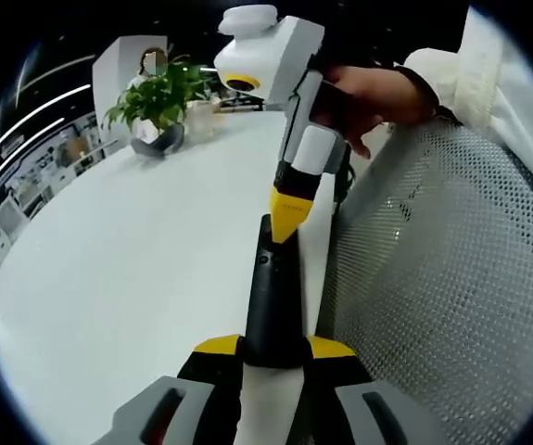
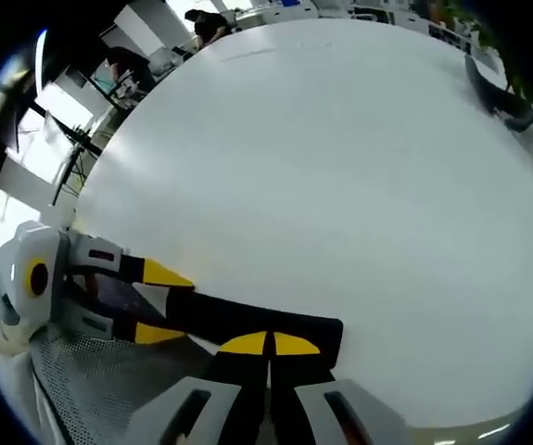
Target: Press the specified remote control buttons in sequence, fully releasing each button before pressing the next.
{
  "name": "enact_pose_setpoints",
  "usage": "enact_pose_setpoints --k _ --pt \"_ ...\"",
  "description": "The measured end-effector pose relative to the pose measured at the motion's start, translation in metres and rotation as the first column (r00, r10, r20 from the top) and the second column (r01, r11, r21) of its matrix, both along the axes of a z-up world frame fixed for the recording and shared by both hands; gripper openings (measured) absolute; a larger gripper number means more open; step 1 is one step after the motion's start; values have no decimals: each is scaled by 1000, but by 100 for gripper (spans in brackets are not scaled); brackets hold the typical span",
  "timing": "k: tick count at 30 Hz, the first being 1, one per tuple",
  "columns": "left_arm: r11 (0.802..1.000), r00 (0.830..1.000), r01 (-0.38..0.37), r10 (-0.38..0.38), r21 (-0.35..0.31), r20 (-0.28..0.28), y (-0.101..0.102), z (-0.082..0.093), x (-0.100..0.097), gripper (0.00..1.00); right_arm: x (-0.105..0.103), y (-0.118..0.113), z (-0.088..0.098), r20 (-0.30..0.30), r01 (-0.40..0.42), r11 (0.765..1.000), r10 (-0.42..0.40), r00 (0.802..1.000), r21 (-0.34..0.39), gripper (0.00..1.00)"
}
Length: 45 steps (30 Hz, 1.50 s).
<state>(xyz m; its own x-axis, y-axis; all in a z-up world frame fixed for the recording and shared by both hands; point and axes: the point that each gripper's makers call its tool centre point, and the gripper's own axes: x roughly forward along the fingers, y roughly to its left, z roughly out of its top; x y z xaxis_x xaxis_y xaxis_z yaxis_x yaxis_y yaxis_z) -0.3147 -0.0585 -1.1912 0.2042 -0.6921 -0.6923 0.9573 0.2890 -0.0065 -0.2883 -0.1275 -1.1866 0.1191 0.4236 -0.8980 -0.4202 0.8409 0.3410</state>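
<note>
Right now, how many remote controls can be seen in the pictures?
1. The black remote control is held at its near end by the left gripper over the white table; the right gripper touches its far end.

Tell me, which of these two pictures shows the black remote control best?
The left gripper view: the remote control runs lengthwise up the middle, held between that hand-held gripper's jaws, with the other hand-held gripper touching its far end. The right gripper view shows the remote control lying sideways, partly hidden behind jaw tips.

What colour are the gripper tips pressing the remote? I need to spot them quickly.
Yellow: the right gripper tips on the slim black remote control show best in the left gripper view.
</note>
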Motion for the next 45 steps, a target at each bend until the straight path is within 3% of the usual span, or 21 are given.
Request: enact_pose_setpoints --k 5,25,30,33,40,45 --pt "1000 1000 -2 2 -4 2 0 0 1 25 0 -1 0 -11 26 999 -25 1000 24 0" --pt "1000 1000 2 -2 -5 8 -1 1 0 24 2 -1 0 14 19 1000 -19 1000 2 0" --pt "1000 1000 8 -8 -1 9 -3 1 0 24 3 -2 0 -25 71 997 -70 997 38 0" --pt "1000 1000 27 -27 -6 13 -7 2 -3 24 4 12 9 -28 90 986 -87 996 137 0" --pt "999 999 34 -34 -7 11 -7 2 -4 24 2 14 8 -45 89 984 -83 996 152 0" --pt "999 999 33 -33 -9 12 -7 2 -5 24 1 17 3 -22 42 991 -39 999 125 0"
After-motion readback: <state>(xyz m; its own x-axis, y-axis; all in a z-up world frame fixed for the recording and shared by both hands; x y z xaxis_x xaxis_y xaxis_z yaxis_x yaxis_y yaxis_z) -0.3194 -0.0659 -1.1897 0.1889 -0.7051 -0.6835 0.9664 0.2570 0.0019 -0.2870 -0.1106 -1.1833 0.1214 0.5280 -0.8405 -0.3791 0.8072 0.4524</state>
